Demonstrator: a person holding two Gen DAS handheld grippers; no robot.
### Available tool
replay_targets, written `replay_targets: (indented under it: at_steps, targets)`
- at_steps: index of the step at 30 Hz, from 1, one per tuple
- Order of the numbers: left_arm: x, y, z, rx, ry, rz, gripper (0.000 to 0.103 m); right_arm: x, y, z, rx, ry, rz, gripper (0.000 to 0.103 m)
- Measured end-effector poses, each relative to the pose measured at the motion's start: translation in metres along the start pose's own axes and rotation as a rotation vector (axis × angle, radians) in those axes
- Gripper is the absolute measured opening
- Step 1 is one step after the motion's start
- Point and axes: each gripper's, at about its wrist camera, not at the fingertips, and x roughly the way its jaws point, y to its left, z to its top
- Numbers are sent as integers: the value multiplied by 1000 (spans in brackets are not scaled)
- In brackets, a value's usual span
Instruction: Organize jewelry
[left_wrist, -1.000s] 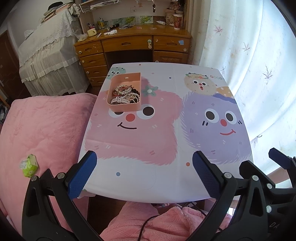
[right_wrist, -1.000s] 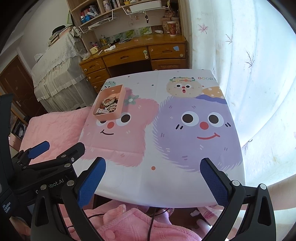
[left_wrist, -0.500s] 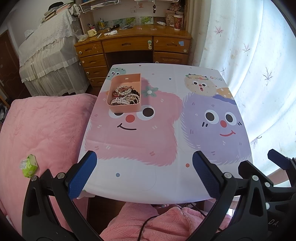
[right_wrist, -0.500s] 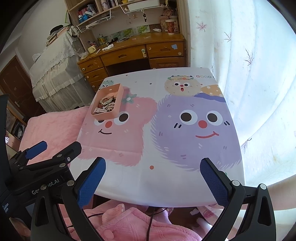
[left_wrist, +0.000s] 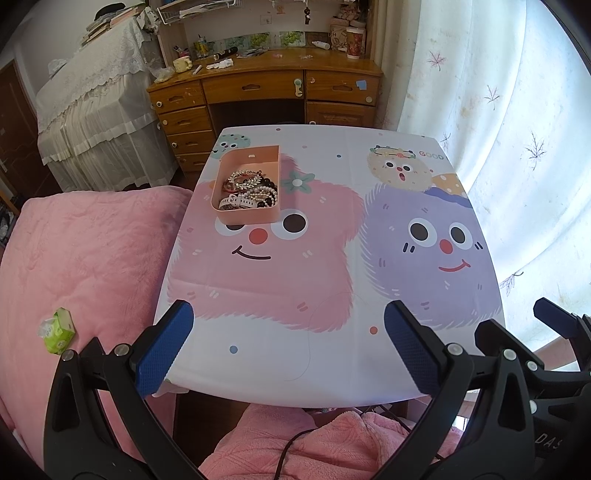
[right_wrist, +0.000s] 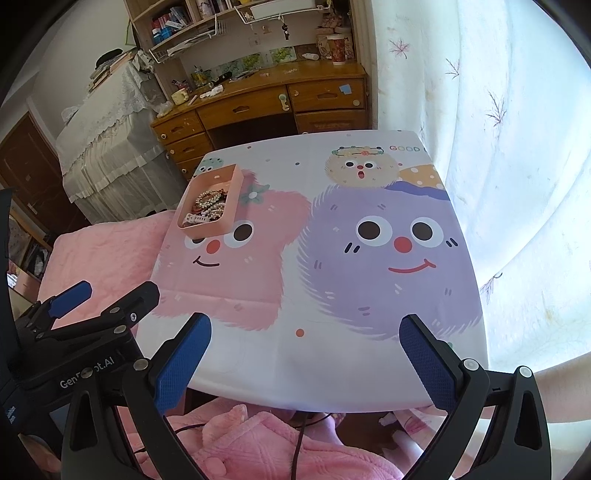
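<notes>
Left gripper (left_wrist: 289, 347) and right gripper (right_wrist: 306, 357): jaws wide, nothing held, both at table's (left_wrist: 369, 373) near edge. Jewelry (left_wrist: 248, 192) piled in pink tray (left_wrist: 246, 216), far-left on cartoon tablecloth.

Inside the pink tray (left_wrist: 246, 216) at the table's (left_wrist: 332, 362) far-left corner, the tangled jewelry (left_wrist: 247, 190) is too small to separate, and the tray's near wall hides the lowest pieces.
</notes>
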Motion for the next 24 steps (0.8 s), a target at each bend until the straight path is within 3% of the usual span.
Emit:
replay_targets:
  at_steps: [24]
  targets:
    - [0,-4,3,-1,1,1,103,-2,-8,1,8,10,0,103]
